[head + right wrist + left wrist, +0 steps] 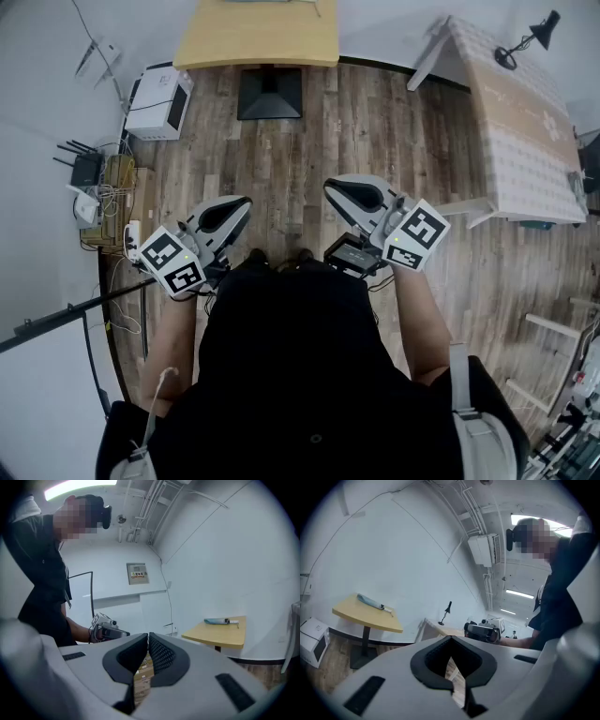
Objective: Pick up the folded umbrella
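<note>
The folded umbrella [372, 602], pale blue with a light handle, lies on a yellow table [365, 617] across the room. In the right gripper view the umbrella [219, 620] rests on the same table [220, 633]. In the head view that table [258, 37] stands at the top, well ahead of both grippers. My left gripper [242, 206] and right gripper [334, 187] are held close to the body over the wooden floor. The left gripper [451, 639] has its tips together and nothing between them. The right gripper [148, 635] is shut and empty too.
A white box-shaped appliance [157, 101] sits on the floor at the left, with a router [86, 169] and cables by the wall. A long pale table [520, 122] with a black desk lamp [530, 37] stands at the right. The yellow table's black base [270, 94] rests on the floor.
</note>
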A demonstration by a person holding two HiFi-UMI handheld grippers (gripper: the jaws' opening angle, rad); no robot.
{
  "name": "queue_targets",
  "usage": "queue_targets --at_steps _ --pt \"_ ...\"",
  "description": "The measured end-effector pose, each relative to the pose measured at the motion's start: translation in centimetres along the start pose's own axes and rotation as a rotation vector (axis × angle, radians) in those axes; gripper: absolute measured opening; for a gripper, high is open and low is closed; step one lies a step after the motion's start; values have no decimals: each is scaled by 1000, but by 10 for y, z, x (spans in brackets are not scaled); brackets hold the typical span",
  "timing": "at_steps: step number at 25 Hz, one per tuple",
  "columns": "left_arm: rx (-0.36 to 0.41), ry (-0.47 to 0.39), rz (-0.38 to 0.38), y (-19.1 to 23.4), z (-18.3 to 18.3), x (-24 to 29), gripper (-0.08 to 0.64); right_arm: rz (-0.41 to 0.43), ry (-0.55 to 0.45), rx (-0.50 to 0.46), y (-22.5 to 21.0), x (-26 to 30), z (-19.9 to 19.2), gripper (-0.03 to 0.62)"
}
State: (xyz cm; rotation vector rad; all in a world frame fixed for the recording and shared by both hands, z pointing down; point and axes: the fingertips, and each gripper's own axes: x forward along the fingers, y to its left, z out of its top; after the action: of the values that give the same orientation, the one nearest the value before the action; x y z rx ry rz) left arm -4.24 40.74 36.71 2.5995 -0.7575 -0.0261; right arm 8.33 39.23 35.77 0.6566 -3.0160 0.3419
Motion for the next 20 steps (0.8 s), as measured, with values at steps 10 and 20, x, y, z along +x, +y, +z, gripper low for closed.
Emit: queue_targets --at_steps 10,20 --pt "20 5 34 -4 -2 -5 9 -11 -53 20 -4 -1 1 23" --pt "-60 -111 85 -7 3 -8 9 -1 -41 40 -22 -30 -15 23"
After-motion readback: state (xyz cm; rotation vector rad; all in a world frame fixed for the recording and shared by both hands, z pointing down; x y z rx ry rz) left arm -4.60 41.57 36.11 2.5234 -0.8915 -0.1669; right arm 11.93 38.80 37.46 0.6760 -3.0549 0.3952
